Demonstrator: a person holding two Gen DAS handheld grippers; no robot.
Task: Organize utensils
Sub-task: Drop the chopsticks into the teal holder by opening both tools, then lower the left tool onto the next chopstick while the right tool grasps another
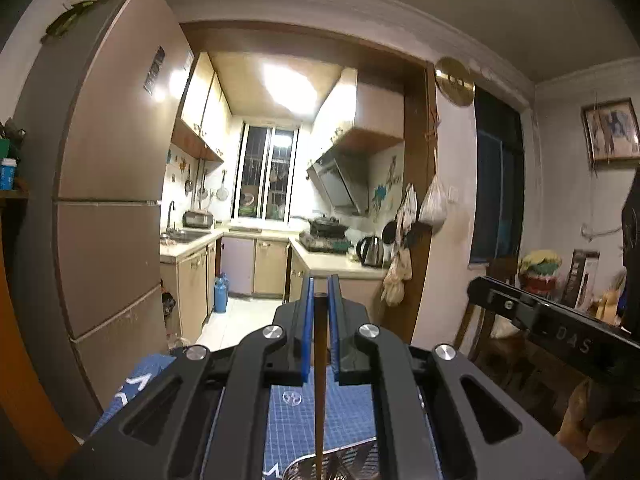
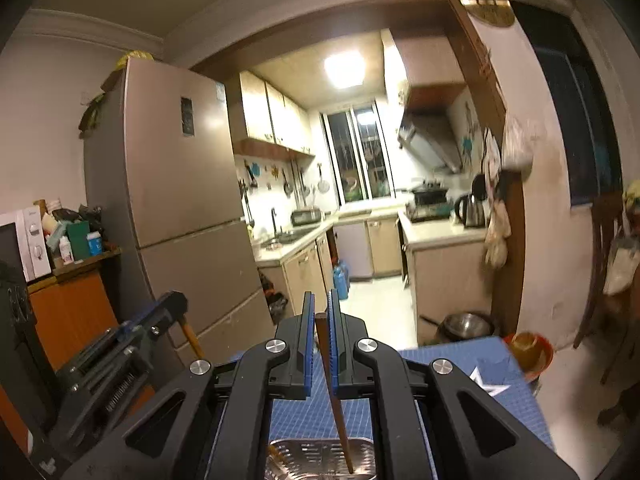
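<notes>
Your left gripper (image 1: 319, 296) at lower centre, blue-padded jaws closed on a brown chopstick (image 1: 319, 384) running down the frame, its lower end over a metal tray (image 1: 340, 462) at the bottom edge, blue gridded mat (image 1: 296, 424) beneath, your right gripper (image 1: 552, 320) at right, fridge (image 1: 112, 184) at left.

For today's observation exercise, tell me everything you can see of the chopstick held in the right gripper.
The chopstick is a thin, dark brown stick, wood by its look. The right gripper is shut on its upper end, which shows between the blue finger pads. It hangs nearly upright, slanting slightly, narrowing towards a lower tip that reaches into the perforated metal tray on the blue grid mat. Whether the tip touches the tray cannot be told.
</notes>
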